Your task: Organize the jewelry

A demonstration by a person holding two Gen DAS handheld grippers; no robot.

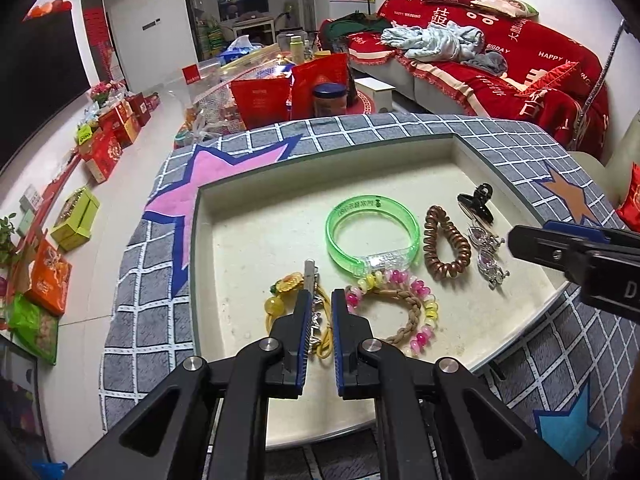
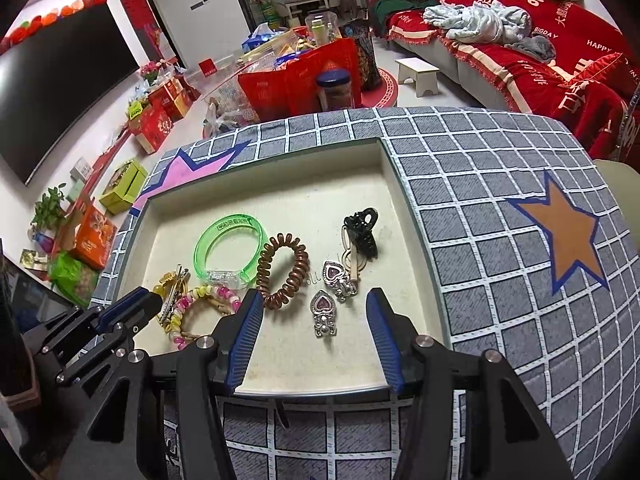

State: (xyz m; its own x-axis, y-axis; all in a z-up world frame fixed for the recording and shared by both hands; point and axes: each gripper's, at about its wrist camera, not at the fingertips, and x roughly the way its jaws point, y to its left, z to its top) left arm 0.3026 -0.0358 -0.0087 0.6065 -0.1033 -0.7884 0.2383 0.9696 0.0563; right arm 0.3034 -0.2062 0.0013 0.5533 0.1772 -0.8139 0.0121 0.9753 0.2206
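a: how is the right claw (image 2: pixel 316 332) set?

b: it is held half open with nothing gripped. two heart clips (image 2: pixel 324 314) are seen between its fingers, just ahead, long axes running away toward the tray's (image 2: pixel 280 196) far edge.

a: and the left claw (image 1: pixel 320 320)?

b: it is seen nearly closed on a silver hair clip (image 1: pixel 310 276), at the near-left of the tray. the heart clips lie nearer the right claw, so that hand is judged better placed.

The left gripper's fingers (image 1: pixel 301 320) cover part of the yellow bead charm (image 1: pixel 280 300). The green bangle's (image 1: pixel 372 232) printed lettering is too small to read.
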